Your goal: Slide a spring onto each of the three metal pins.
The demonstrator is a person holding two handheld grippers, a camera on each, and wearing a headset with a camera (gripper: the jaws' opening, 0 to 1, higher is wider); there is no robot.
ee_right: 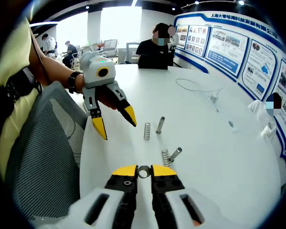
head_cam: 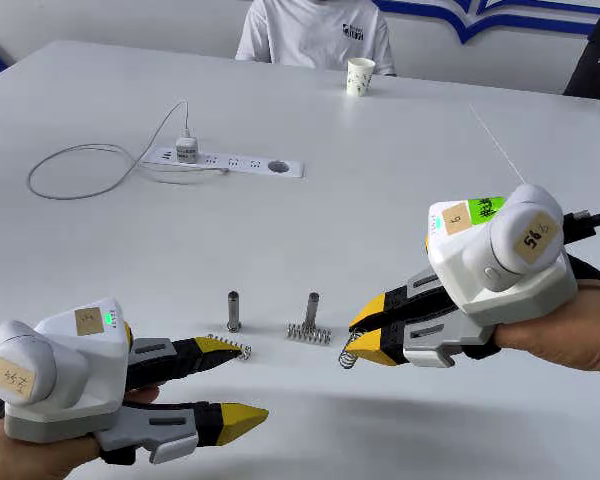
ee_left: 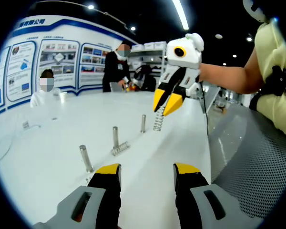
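Right gripper [head_cam: 350,338] clenched on held spring [head_cam: 346,358] low over worktop [head_cam: 380,180], spring's top hidden between jaws, left gripper [head_cam: 250,378] spread wide, empty, loose spring [head_cam: 308,333] lying beside upright pin [head_cam: 311,308], second pin [head_cam: 233,310] standing nearby.

Head view looks down on the white tabletop [head_cam: 380,150]. Low gripper views face each other, sharing upright grey metal pins [ee_left: 115,137].

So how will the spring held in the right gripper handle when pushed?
The spring is open wire coil, so probably light and squashy. The right gripper pinches one end, so the free end may flex sideways. Round, it could roll on the smooth table.
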